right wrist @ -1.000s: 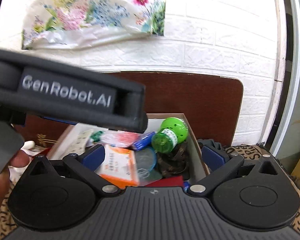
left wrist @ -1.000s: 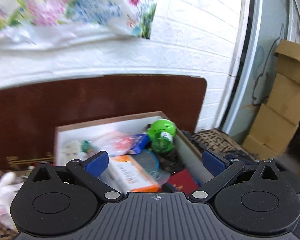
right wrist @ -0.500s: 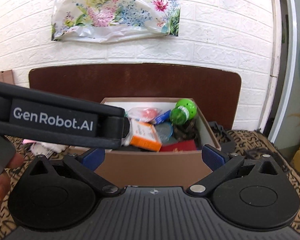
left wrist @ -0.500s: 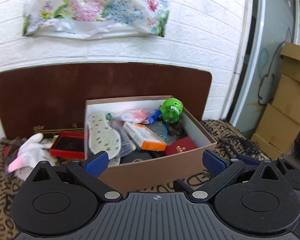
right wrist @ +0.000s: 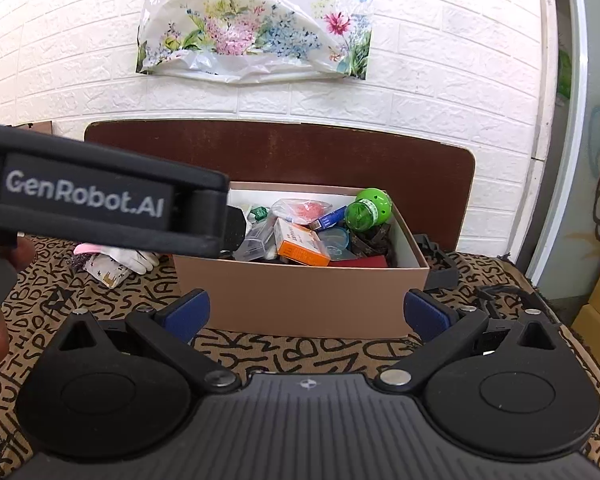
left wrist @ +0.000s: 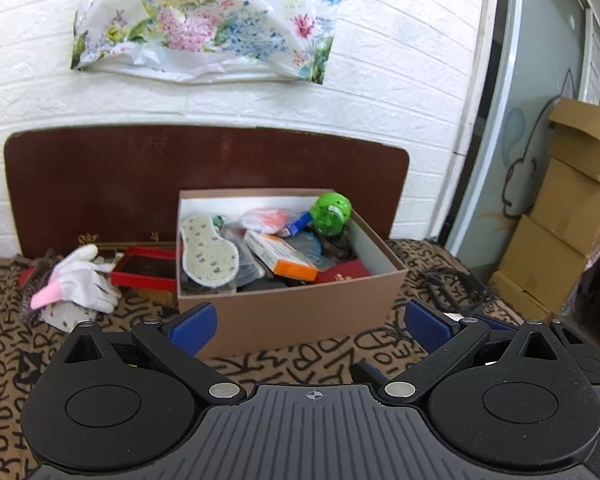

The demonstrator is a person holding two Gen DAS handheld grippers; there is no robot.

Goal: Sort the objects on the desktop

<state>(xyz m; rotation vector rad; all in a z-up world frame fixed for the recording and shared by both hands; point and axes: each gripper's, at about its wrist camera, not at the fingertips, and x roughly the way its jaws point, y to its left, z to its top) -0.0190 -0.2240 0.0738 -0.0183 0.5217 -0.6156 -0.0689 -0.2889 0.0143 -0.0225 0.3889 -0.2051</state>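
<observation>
Covering desk: lettered cloth (left wrist: 308, 364) (brick wall (left wrist: 380, 108))

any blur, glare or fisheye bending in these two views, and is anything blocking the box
Left wrist view: mostly sharp, even light, no strong glare; the door frame bows from fisheye, and the box is unobstructed. Right wrist view: the left gripper's body sits close and soft-focused, hiding the box's left end; brick lines curve toward the edges.
</observation>
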